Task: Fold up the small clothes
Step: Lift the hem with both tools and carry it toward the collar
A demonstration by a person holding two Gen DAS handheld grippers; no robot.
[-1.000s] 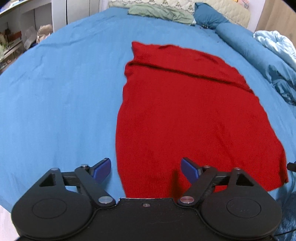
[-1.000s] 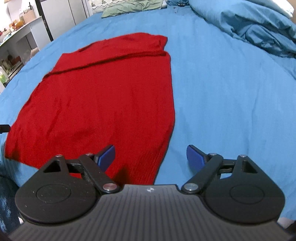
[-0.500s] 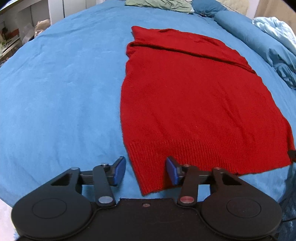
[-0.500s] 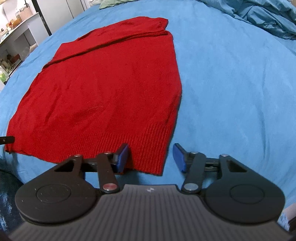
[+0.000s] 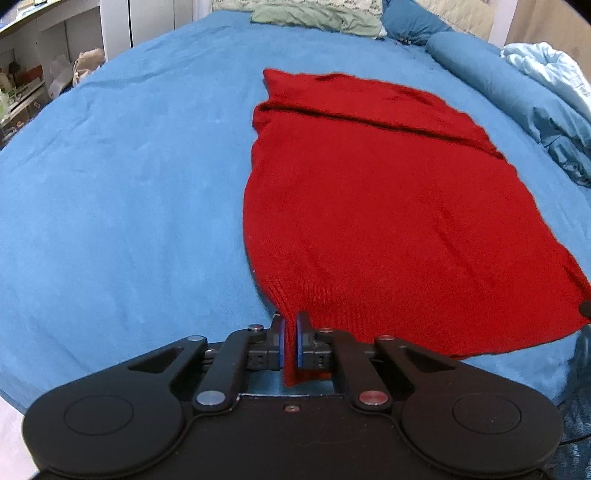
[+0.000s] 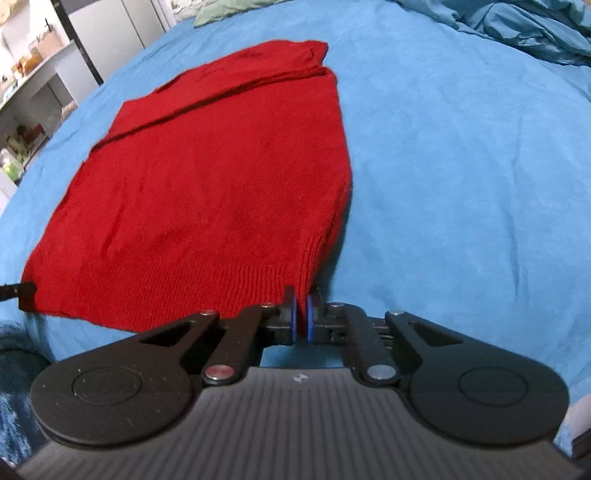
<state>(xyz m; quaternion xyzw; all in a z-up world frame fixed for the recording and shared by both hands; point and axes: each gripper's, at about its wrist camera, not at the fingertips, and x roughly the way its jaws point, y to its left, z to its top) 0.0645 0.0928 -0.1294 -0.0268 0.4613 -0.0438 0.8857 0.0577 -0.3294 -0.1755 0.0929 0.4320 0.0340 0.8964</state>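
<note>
A red knitted sweater [image 5: 388, 206] lies spread flat on a bed covered with a blue sheet [image 5: 129, 192], its ribbed hem at the near edge and its far end folded over into a narrower band. The left claw [image 5: 290, 341] is clamped shut on the hem's near left corner, a pinch of red knit caught between its blue pads and hanging just below them. The right claw [image 6: 301, 317] is likewise closed on the near right corner of the same hem, the fabric rising slightly into its grip. Between the two corners the hem runs across the near edge of the bed, lying on the sheet.

In the left wrist view, a rumpled blue duvet [image 5: 546, 110] is heaped along the right side of the bed, well apart from the sweater, with a pale green cloth [image 5: 317, 18] and pillows at the far end. White cupboards and cluttered shelves [image 6: 26, 110] stand beyond the bed's left side. The dark tip of the opposite claw shows at the sweater's far corner in each view.
</note>
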